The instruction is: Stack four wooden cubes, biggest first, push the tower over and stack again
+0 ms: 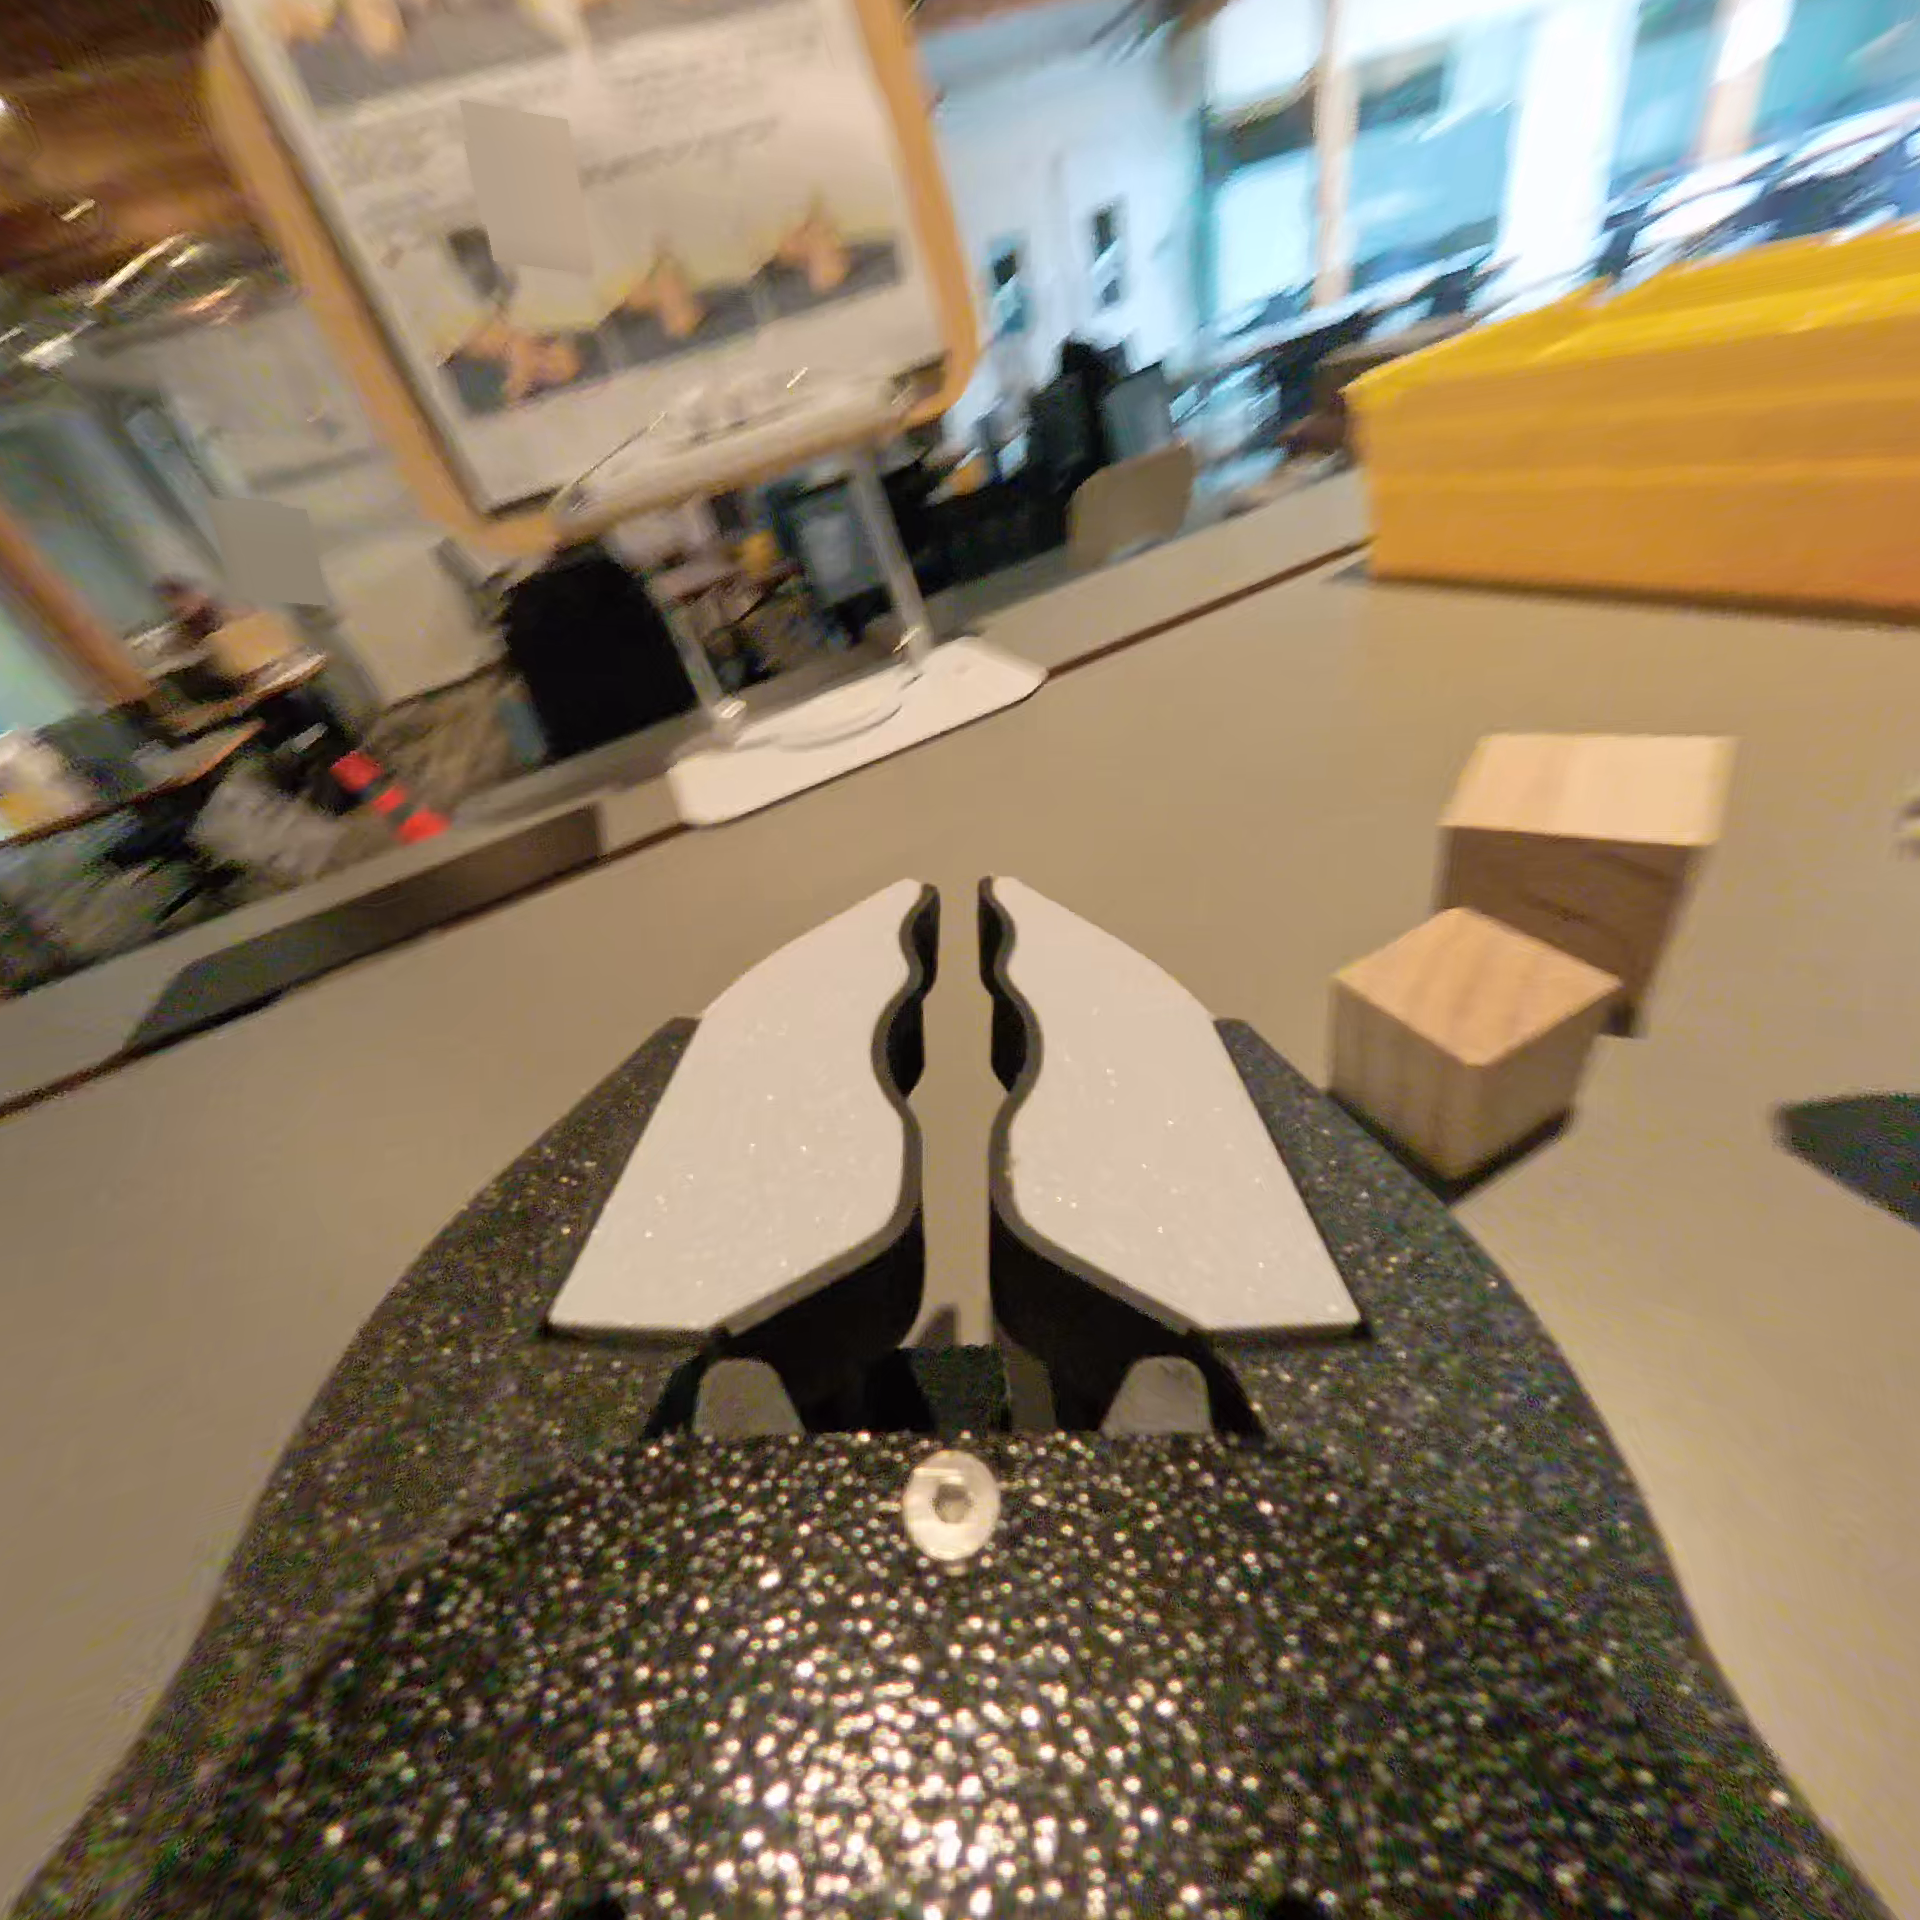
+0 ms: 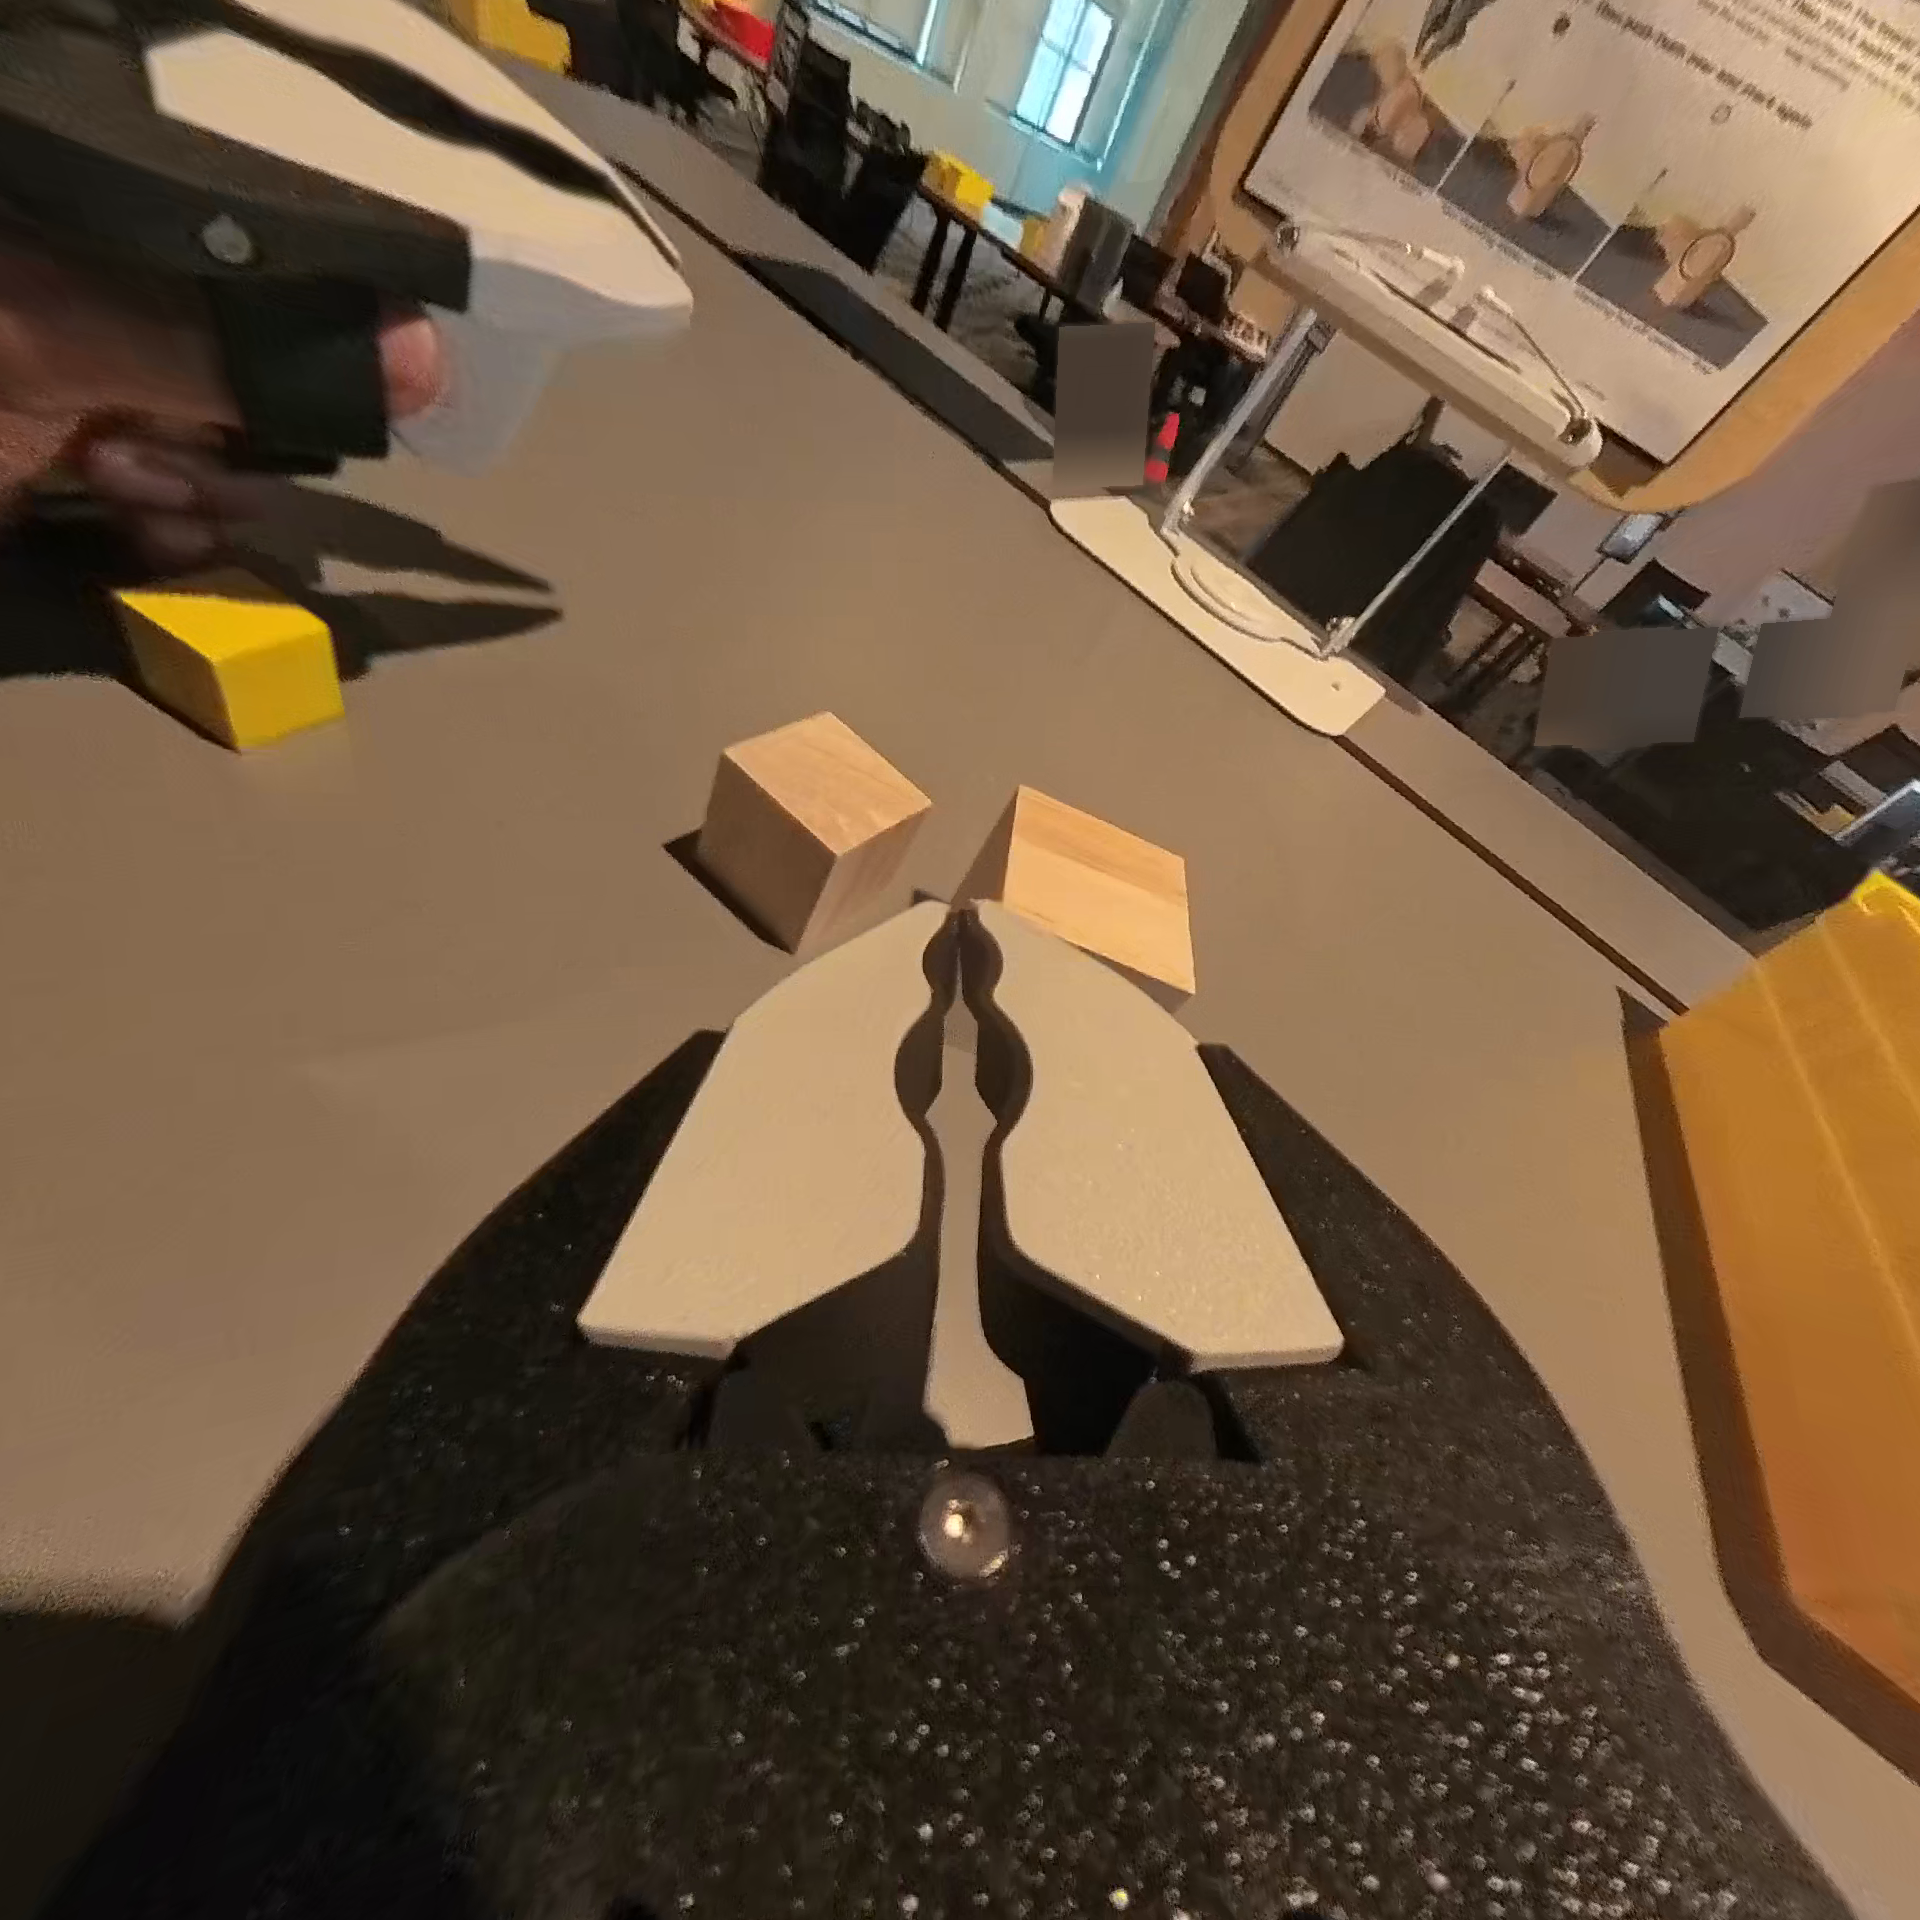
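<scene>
No tower stands; judging by this, all the stacking remains. Three cubes are visible on the grey table [image 2: 520, 1039]: two plain wooden ones and one yellow. Just beyond the right gripper [image 2: 958, 920], whose fingers are closed on nothing, sit the smaller cube [image 2: 805, 821] and larger cube [image 2: 1091, 883]. The left gripper [image 1: 958, 891], nearly closed and empty, hovers above the yellow cube [image 2: 234, 655]. A fourth cube is unseen.
</scene>
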{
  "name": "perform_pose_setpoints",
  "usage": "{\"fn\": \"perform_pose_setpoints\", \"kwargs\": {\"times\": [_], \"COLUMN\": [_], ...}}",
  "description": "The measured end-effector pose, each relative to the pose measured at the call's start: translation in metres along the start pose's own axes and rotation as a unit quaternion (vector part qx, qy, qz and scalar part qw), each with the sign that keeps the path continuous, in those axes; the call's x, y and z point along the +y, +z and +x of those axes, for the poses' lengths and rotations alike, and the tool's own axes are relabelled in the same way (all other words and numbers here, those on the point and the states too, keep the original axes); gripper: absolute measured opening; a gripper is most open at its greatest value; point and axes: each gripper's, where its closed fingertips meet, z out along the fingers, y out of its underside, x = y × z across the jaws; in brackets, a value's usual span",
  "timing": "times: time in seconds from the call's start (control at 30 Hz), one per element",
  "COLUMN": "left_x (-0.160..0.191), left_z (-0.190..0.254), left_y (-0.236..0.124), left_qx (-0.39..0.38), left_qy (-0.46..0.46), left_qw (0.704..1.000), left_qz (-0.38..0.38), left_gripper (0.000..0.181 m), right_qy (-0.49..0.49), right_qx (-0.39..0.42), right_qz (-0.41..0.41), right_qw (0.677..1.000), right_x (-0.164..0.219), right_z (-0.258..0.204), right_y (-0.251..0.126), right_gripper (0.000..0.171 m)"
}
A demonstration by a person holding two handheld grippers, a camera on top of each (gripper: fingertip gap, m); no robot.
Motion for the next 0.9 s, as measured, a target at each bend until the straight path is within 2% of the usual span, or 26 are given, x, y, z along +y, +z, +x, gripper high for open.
{"fn": "perform_pose_setpoints", "kwargs": {"times": [0.1, 0.17, 0.27, 0.3, 0.37, 0.43, 0.6, 0.67, 0.83, 0.9], "left_x": [-0.008, -0.007, 0.010, 0.019, 0.034, 0.035, 0.038, 0.049, 0.056, 0.053], "left_z": [0.032, 0.051, 0.076, 0.081, 0.081, 0.083, 0.114, 0.122, 0.124, 0.120], "left_y": [-0.010, -0.016, -0.020, -0.020, -0.011, 0.002, 0.013, 0.015, 0.022, 0.024], "left_qx": [0.132, 0.214, 0.346, 0.380, 0.399, 0.418, 0.499, 0.504, 0.493, 0.477], "left_qy": [0.007, 0.014, 0.004, 0.018, 0.084, 0.111, 0.095, 0.119, 0.139, 0.128], "left_qw": [0.991, 0.976, 0.937, 0.922, 0.907, 0.895, 0.851, 0.841, 0.841, 0.853], "left_qz": [0.037, 0.033, -0.038, -0.070, -0.106, -0.109, -0.129, -0.154, -0.174, -0.165], "left_gripper": [0.014, 0.027, 0.064, 0.070, 0.079, 0.080, 0.080, 0.070, 0.052, 0.045], "right_qy": [0.018, 0.033, 0.044, 0.042, 0.034, 0.028, 0.034, 0.036, 0.032, 0.026], "right_qx": [-0.001, -0.004, -0.008, -0.008, -0.010, -0.012, -0.009, -0.008, -0.006, -0.004], "right_qz": [0.022, 0.037, 0.048, 0.050, 0.051, 0.051, 0.057, 0.059, 0.051, 0.049], "right_qw": [1.000, 0.999, 0.998, 0.998, 0.998, 0.998, 0.998, 0.998, 0.998, 0.998], "right_x": [-0.005, -0.008, -0.010, -0.011, -0.012, -0.012, -0.013, -0.013, -0.012, -0.011], "right_z": [0.004, 0.007, 0.008, 0.008, 0.006, 0.004, 0.006, 0.007, 0.006, 0.006], "right_y": [-0.003, -0.005, -0.007, -0.007, -0.007, -0.007, -0.009, -0.009, -0.007, -0.007], "right_gripper": [0.000, 0.000, 0.000, 0.000, 0.000, 0.000, 0.000, 0.000, 0.000, 0.000]}}
